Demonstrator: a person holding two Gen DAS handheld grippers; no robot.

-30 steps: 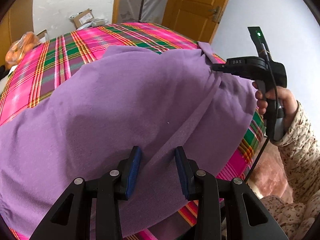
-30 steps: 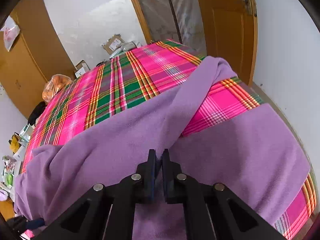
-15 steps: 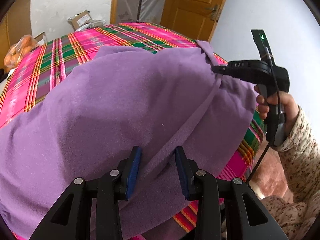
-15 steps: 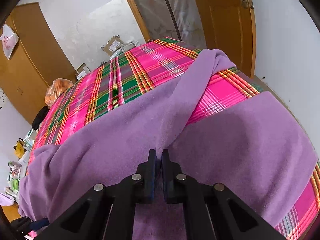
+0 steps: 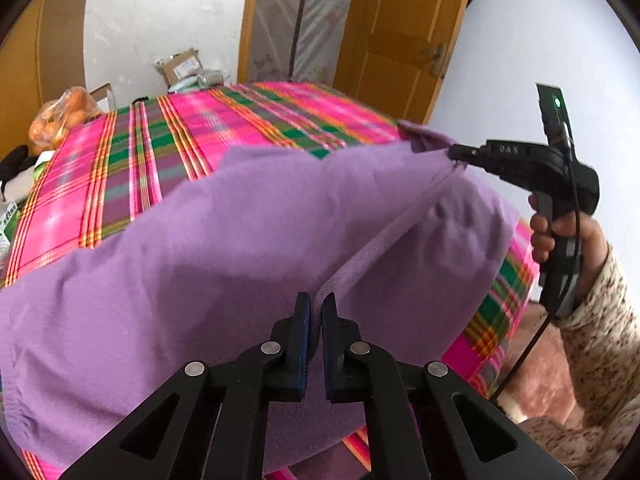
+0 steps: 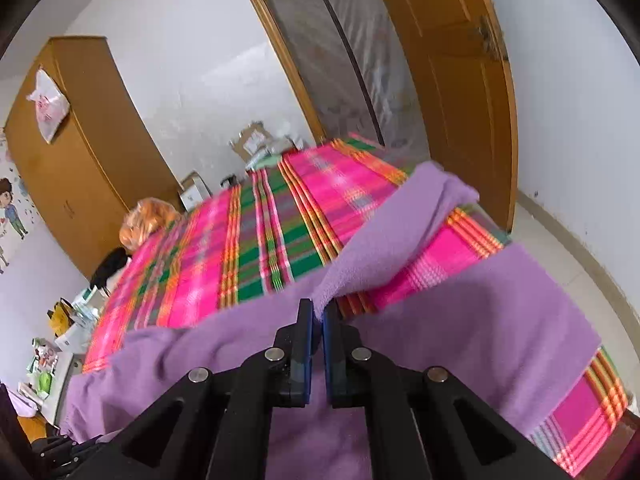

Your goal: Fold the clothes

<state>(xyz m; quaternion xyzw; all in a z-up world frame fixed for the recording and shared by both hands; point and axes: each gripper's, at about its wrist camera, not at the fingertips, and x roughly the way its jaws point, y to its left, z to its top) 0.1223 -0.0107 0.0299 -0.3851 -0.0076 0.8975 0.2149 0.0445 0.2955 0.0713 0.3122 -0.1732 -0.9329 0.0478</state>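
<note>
Now, left tool [image 5: 316, 312] closing on purple garment [image 5: 200, 272] fold, right tool [image 6: 317, 318] pinching its edge (plaid bedspread [image 5: 168, 148] beneath)

Two close wrist views, angled down, sharing purple garment [image 5: 224, 240] on plaid bedspread [image 6: 280, 216].

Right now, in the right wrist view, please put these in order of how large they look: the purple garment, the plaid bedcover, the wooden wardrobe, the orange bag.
1. Purple garment and plaid bedcover: similar; the garment lies nearer the camera, so unsure.
2. Wooden wardrobe.
3. Orange bag, clearly smallest.
</note>
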